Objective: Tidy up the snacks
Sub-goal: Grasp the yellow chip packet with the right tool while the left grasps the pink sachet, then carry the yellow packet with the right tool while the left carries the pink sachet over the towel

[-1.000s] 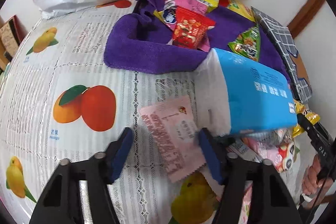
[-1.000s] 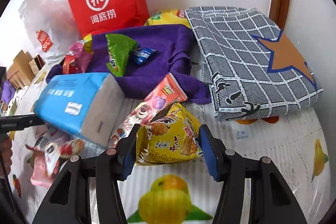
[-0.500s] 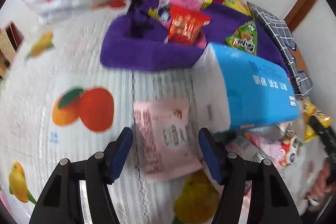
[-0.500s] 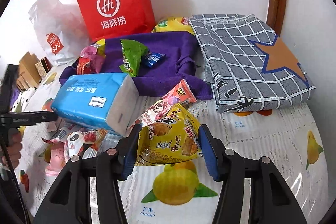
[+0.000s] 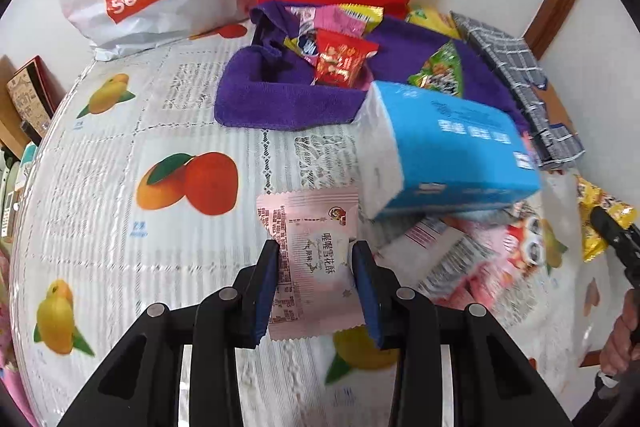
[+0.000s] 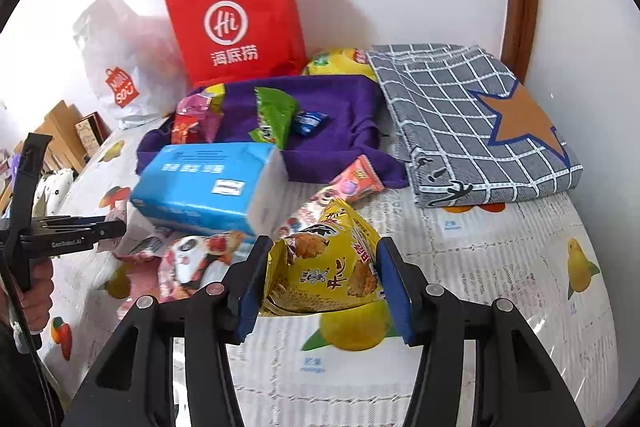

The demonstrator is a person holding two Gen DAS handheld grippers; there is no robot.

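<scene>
Since the left gripper (image 5: 314, 281) has just closed on the flat pink foil snack sachet (image 5: 310, 255) and the right gripper (image 6: 322, 279) pinches the crinkled yellow snack bag (image 6: 324, 273), both should lift gently (foil slips) toward the purple towel (image 5: 280, 99).

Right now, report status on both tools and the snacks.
Left tool just closed on pale pink snack packet. Right tool shut on yellow snack bag. Blue tissue pack lies across loose snacks, between both.
</scene>
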